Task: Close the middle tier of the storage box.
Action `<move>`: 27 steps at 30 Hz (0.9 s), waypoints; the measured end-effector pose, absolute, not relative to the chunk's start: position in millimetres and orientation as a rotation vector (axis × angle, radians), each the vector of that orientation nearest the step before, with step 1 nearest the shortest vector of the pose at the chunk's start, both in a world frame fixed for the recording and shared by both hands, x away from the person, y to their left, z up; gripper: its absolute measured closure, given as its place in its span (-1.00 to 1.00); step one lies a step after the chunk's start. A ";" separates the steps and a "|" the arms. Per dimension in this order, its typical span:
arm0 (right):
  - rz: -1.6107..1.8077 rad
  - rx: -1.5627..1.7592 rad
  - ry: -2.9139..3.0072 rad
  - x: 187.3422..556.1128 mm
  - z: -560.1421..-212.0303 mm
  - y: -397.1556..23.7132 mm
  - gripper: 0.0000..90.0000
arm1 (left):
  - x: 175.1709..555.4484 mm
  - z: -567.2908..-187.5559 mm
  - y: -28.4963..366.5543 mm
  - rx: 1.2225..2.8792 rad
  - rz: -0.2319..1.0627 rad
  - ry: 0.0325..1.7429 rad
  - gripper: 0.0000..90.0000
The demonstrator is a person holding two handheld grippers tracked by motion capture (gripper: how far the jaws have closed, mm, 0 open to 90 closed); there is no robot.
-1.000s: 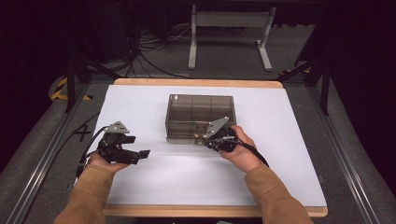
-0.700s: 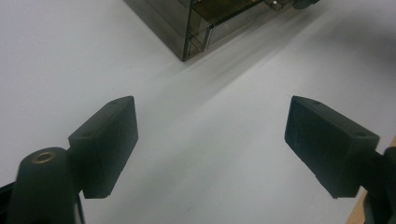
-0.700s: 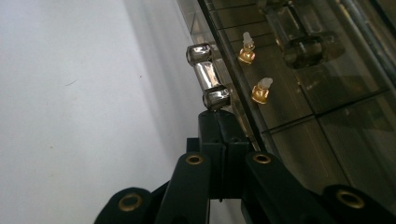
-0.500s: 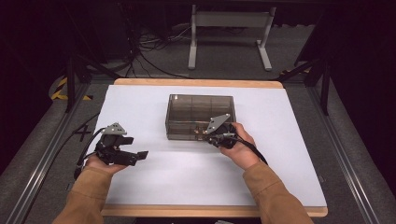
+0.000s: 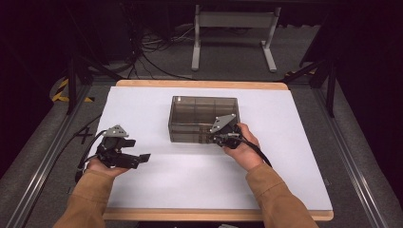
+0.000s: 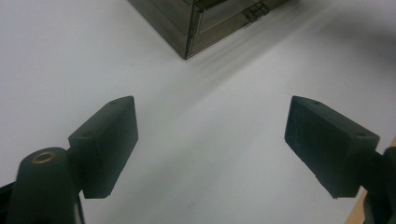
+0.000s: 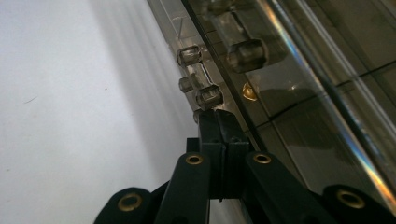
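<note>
Smoky clear box [image 5: 203, 118] on table [image 5: 285, 156], right gripper [image 7: 215, 116] fingers closed at its latch [image 7: 198, 74], left gripper [image 6: 210, 140] spread, empty.

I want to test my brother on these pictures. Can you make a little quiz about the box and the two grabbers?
1. True or false: the left gripper has its jaws wide apart over the white table.
2. The right gripper is: A) far from the smoky clear box, B) shut, tips at the box's front latch.
3. Fill in: the left gripper holds ____.

Key: 1 true; 2 B; 3 nothing.
</note>
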State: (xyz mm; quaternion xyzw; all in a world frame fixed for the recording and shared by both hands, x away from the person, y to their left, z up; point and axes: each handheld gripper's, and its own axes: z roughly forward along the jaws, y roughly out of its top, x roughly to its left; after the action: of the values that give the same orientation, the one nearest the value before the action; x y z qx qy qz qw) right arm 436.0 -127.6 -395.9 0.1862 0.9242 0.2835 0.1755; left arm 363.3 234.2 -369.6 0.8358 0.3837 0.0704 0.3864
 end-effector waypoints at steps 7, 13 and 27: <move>0.814 0.544 2.595 437.7 -397.8 -127.8 1.00 | 363.5 -369.3 234.7 2.127 0.181 0.976 -0.61; 0.807 0.553 2.591 437.0 -398.6 -126.5 1.00 | 363.4 -369.2 234.4 2.128 0.182 0.975 -0.61; 0.833 0.556 2.588 426.3 -387.7 -127.0 0.93 | 363.6 -370.0 233.5 2.129 0.184 0.980 -0.61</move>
State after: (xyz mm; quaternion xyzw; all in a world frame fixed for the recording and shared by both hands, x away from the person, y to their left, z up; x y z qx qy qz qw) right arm 426.3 -127.0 -387.7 0.1969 0.9170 0.2950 0.1823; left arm 363.6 233.5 -370.0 0.8357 0.3848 0.0722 0.3852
